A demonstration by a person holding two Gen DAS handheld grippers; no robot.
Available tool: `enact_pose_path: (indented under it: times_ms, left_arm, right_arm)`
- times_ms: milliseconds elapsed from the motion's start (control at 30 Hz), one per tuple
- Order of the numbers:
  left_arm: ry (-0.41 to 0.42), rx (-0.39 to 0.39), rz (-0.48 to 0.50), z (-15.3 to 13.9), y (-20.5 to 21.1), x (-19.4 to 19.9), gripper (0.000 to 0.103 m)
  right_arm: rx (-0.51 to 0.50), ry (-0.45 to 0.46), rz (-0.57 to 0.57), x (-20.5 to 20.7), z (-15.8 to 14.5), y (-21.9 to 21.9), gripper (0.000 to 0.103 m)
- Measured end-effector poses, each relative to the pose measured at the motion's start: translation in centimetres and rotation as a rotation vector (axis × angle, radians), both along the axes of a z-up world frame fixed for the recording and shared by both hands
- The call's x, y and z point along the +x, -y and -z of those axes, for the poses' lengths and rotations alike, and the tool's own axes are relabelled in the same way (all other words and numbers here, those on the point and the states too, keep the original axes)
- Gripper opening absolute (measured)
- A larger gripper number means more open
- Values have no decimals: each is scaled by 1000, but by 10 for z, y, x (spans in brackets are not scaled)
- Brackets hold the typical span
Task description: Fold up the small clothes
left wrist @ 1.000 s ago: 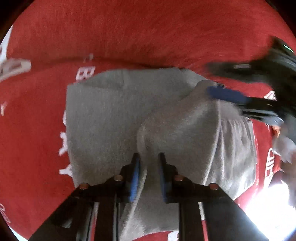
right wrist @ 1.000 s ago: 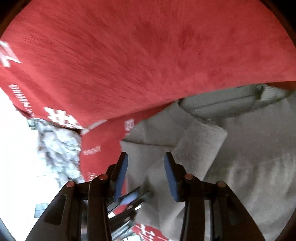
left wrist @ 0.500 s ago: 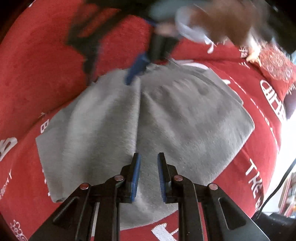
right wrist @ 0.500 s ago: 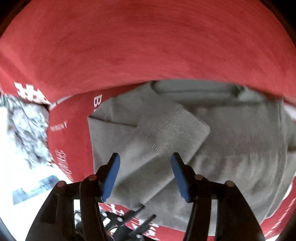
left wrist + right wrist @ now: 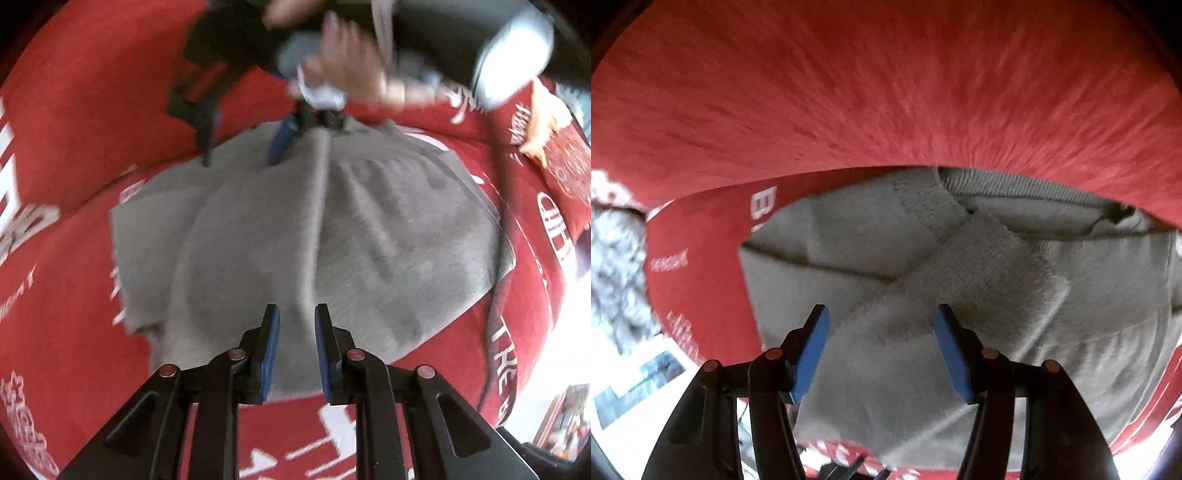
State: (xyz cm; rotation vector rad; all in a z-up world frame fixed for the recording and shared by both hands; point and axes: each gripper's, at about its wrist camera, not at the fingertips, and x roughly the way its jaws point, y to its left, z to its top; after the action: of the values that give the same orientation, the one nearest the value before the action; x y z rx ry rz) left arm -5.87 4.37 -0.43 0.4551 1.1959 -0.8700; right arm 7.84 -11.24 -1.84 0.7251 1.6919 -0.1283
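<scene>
A small grey sweater (image 5: pixel 332 240) lies on a red blanket (image 5: pixel 74 166) with white lettering. In the left wrist view my left gripper (image 5: pixel 295 349) hangs over its near edge, jaws a little apart with nothing between them. My right gripper (image 5: pixel 243 147) is at the far edge, blurred, held by a hand (image 5: pixel 351 74). In the right wrist view the right gripper (image 5: pixel 881 350) is open above the sweater (image 5: pixel 1071 350), over a folded-in sleeve (image 5: pixel 960 295) that crosses the body; the ribbed collar (image 5: pixel 1015 188) lies beyond.
A red cushion back (image 5: pixel 886 92) rises behind the sweater. A grey-white patterned patch (image 5: pixel 613 266) and bright floor show at the left. The blanket's edge (image 5: pixel 517 350) drops off at the right, with bright light beyond.
The left gripper let go of the grey fabric and drew back from the sweater. The right gripper opened wider and moved to the collar side. The sleeve now lies folded across the body.
</scene>
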Motion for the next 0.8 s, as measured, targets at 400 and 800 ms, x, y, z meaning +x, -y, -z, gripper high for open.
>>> enact_pose_path:
  times_ms: [400, 800]
  left_arm:
    - [-21, 36, -287, -11, -100, 56, 21]
    - [-106, 43, -446, -2, -132, 101, 21]
  right_arm:
    - [-41, 316, 117, -25, -37, -14, 8]
    - [138, 351, 124, -19, -13, -61, 22]
